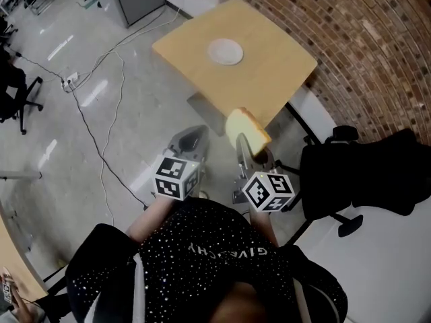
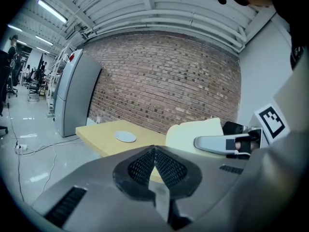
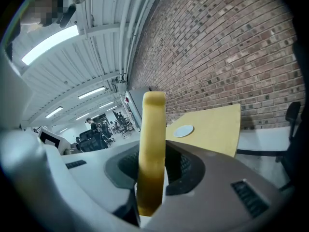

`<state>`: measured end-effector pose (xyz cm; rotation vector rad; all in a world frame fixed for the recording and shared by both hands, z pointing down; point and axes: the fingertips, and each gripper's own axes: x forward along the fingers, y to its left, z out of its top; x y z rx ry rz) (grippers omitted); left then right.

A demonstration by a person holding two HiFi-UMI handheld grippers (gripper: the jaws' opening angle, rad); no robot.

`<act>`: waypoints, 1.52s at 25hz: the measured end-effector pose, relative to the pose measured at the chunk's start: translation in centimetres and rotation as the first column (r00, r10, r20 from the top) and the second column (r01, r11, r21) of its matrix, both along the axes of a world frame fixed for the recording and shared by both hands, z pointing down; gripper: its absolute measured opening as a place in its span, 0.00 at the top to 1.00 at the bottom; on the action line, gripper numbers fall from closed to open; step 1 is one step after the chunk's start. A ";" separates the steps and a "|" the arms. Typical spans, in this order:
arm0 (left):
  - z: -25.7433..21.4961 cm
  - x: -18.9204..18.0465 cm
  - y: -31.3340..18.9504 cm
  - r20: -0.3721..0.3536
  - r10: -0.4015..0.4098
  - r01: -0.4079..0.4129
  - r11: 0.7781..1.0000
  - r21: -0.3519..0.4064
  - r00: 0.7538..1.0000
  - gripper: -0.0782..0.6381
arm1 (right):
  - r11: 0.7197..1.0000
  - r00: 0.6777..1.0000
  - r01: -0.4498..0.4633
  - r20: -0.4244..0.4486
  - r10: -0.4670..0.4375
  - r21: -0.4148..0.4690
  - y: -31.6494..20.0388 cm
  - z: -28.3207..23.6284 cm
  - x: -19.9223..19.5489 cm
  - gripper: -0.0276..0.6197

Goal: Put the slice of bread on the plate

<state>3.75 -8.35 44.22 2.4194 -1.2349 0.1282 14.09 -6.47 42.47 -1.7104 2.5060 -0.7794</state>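
You are holding a gripper in each hand, side by side, on the near side of the table [image 1: 273, 73]. The right gripper [image 1: 245, 155] is gripping the bread [image 3: 151, 144]. The slice is standing on edge, upright between the two jaws, with its crust turned toward the camera in the right gripper view and its upper part rising above the jaw tips. The left gripper [image 2: 154, 152] is closed on itself, its two jaws meeting along a single line. In the head view the bread is showing against the table's near edge, raised in the air and well apart from the plate [image 1: 225, 51]. The plate, round and white, is lying flat near the middle of the tabletop. A brick wall [image 1: 377, 39] is running behind the table, a black chair [image 1: 367, 173] is standing just to the right of the right gripper, and a cable [image 1: 101, 150] is trailing across the floor on the left.
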 end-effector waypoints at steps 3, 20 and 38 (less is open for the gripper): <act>-0.4 0.1 -3.0 -0.006 0.003 -0.003 1.000 -0.005 1.000 0.88 | 1.000 1.000 0.000 -0.008 0.000 -0.006 -2.9 -0.3 0.0 0.81; 0.4 1.0 -22.9 -0.029 0.008 -0.010 0.999 -0.053 1.000 0.88 | 0.998 0.999 0.008 -0.052 -0.012 -0.069 -22.8 -0.2 1.1 0.81; 5.5 -0.5 -34.0 -0.024 -0.056 0.052 0.988 -0.142 0.998 0.88 | 0.827 0.940 0.282 0.311 -0.138 -0.487 -42.3 12.2 -3.0 0.81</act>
